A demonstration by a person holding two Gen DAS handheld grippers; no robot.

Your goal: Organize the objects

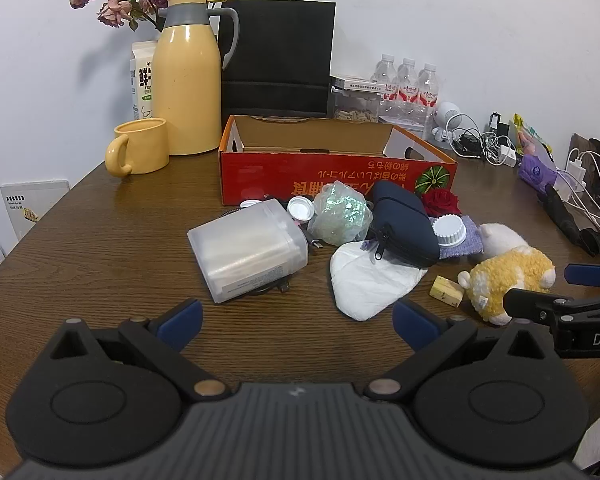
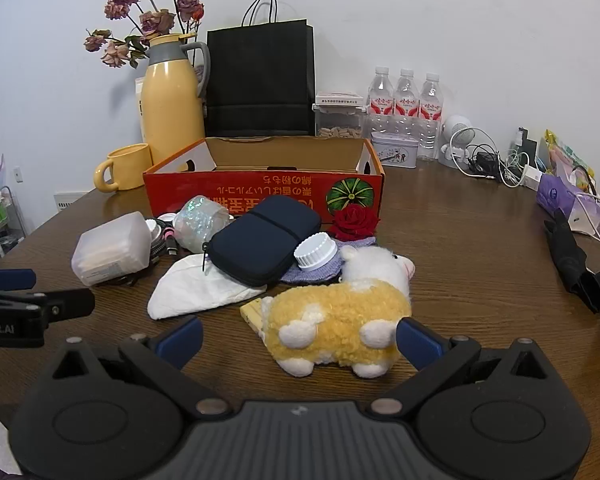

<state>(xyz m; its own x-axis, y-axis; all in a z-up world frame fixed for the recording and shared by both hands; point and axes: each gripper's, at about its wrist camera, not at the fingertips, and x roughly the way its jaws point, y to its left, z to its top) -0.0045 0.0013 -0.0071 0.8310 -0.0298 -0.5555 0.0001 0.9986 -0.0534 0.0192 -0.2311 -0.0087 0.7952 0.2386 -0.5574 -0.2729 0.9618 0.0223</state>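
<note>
A pile lies on the brown table before an open red cardboard box (image 1: 340, 176) (image 2: 260, 192): a translucent plastic case (image 1: 248, 248) (image 2: 112, 248), a navy zip pouch (image 1: 404, 224) (image 2: 268, 240), a white screw cap (image 1: 450, 230) (image 2: 316, 254), a white cloth (image 1: 372, 280) (image 2: 196, 288) and a red rose (image 2: 354, 220). My left gripper (image 1: 298, 324) (image 2: 64, 289) stands open and empty, short of the case and cloth. My right gripper (image 2: 299, 340) (image 1: 536, 286) is open; the yellow-and-white plush (image 2: 336, 320) (image 1: 508, 276) lies between its fingertips, unpressed.
A yellow thermos (image 1: 188, 80), a yellow mug (image 1: 140, 148) and a black paper bag (image 1: 278, 56) stand behind the box. Water bottles (image 2: 406, 100) and tangled cables (image 2: 496, 160) line the back right. A folded black umbrella (image 2: 576, 260) lies along the right edge.
</note>
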